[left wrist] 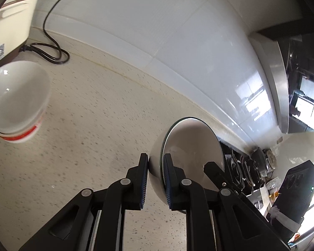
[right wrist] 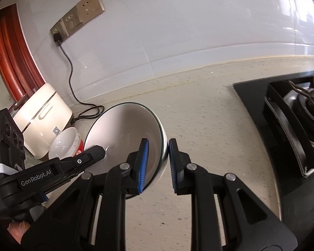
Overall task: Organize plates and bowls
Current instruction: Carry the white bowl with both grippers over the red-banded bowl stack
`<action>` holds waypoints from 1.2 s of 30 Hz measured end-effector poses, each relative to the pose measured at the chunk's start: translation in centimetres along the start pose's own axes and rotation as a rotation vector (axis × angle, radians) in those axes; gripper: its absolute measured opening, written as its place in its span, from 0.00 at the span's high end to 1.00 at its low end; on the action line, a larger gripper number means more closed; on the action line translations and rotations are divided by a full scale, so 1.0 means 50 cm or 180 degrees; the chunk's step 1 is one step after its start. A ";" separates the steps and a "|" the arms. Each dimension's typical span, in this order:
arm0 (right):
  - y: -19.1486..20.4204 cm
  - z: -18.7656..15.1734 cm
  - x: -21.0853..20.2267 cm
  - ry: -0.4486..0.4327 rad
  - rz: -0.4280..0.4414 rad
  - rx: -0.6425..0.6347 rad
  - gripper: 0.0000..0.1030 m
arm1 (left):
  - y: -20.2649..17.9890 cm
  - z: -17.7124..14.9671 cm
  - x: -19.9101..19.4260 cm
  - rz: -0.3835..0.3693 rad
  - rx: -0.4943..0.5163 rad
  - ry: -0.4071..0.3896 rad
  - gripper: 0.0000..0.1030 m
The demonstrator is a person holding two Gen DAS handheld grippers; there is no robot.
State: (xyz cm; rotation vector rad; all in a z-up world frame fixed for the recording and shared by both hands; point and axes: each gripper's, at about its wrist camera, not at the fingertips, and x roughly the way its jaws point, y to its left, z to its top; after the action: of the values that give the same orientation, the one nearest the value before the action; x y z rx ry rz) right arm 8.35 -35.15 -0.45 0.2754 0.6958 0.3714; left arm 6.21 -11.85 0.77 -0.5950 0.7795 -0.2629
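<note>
A white bowl with a thin dark rim (left wrist: pixel 190 146) (right wrist: pixel 125 129) hangs tilted above the speckled counter, held from both sides. My left gripper (left wrist: pixel 156 159) is shut on its rim, one blue pad outside the wall and one inside. My right gripper (right wrist: pixel 158 144) is shut on the opposite rim in the same way. The left gripper's finger (right wrist: pixel 94 152) shows inside the bowl in the right wrist view. A stack of white bowls with red bands (left wrist: pixel 16 100) (right wrist: pixel 64 142) stands on the counter to the left.
A cream appliance (right wrist: pixel 44 121) sits behind the stack, its black cord (right wrist: pixel 71 69) running up to a wall socket (right wrist: pixel 77 18). A black gas hob (right wrist: pixel 293 125) lies at the right. White tiled wall (left wrist: pixel 157 31) runs along the back. A hand (right wrist: pixel 16 230) shows at the lower left.
</note>
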 end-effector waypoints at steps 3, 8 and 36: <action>0.026 0.008 0.009 0.0012 0.0057 -0.0064 0.78 | 0.018 0.014 -0.020 0.0013 -0.0070 -0.0078 0.85; 0.076 0.024 0.021 0.0016 0.0184 -0.0179 0.78 | 0.046 0.035 -0.050 0.0046 -0.0174 -0.0217 0.85; 0.317 0.069 0.123 0.0147 0.0876 -0.0683 0.78 | 0.222 0.111 -0.194 0.0391 -0.0736 -0.0835 0.87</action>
State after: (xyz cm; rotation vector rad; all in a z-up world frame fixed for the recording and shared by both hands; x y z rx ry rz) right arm 11.21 -18.74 4.38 0.1587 0.6584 0.7119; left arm 3.60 3.53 2.94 -0.7788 0.5928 0.0201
